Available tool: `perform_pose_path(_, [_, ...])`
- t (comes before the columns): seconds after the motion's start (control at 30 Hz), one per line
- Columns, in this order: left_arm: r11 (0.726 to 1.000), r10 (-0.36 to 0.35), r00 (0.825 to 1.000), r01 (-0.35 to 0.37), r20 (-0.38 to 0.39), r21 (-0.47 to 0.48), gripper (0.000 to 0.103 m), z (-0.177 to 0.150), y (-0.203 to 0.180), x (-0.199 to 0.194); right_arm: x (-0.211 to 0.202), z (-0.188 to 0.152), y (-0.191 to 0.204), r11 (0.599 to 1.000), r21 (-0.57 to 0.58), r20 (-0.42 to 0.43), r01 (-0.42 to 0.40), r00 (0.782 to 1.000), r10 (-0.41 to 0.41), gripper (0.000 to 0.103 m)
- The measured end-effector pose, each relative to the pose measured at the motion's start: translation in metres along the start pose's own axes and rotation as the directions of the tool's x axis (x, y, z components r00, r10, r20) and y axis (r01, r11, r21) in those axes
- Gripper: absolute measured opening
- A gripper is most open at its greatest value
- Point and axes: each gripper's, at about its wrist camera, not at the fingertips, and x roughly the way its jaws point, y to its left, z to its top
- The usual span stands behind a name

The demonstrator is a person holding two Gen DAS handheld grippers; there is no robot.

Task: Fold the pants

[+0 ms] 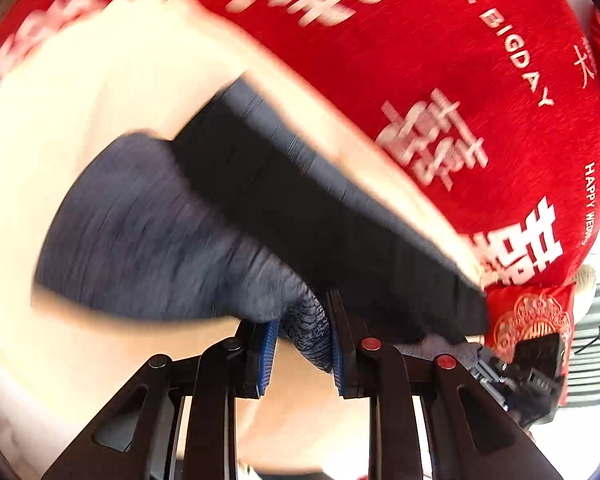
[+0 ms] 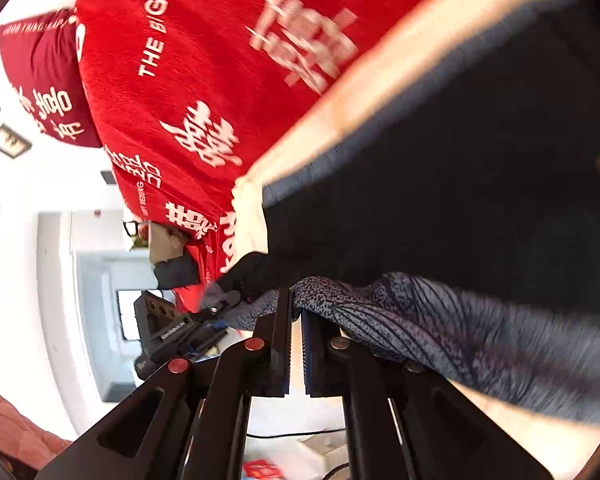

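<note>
A cream sheet and a red wedding blanket are covering the bed I am working over. Nearest me, the left tongs are clamping a bunched edge of the dark grey pants; the right tongs are pinching another edge. The pants are hanging between them above the sheet, looking soft, light and limp, so I am judging hems and waistband the safest holds.

Black claws with ribbed blue pads, red and black pivot screws.
</note>
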Motion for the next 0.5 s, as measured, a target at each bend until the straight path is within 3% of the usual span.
perform_pose_path(0.13, [0.997, 0.035, 0.999, -0.038, 0.041, 0.071, 0.025, 0.062, -0.025, 0.042, 0.02, 0.077, -0.003, 0.997, -0.058, -0.014, 0.052, 0.999, -0.053, 0.005])
perform_pose_path(0.27, [0.993, 0.093, 0.996, -0.093, 0.004, 0.073, 0.025, 0.096, -0.024, 0.098, 0.064, 0.133, -0.037, 0.979, -0.046, -0.077, 0.2, 0.976, -0.203, 0.007])
perform_pose_path(0.37, [0.986, 0.165, 0.986, -0.164, -0.034, 0.035, 0.026, 0.105, -0.018, 0.129, 0.088, 0.149, -0.061, 0.961, -0.045, -0.113, 0.273, 0.954, -0.276, 0.007])
perform_pose_path(0.47, [0.991, 0.13, 0.99, -0.13, -0.054, -0.007, 0.028, 0.108, -0.015, 0.119, 0.091, 0.154, -0.064, 0.956, -0.04, -0.12, 0.289, 0.949, -0.292, 0.008])
perform_pose_path(0.5, [0.992, 0.122, 0.991, -0.123, -0.053, -0.006, 0.031, 0.108, -0.016, 0.108, 0.09, 0.154, -0.062, 0.955, -0.05, -0.129, 0.291, 0.947, -0.295, 0.015])
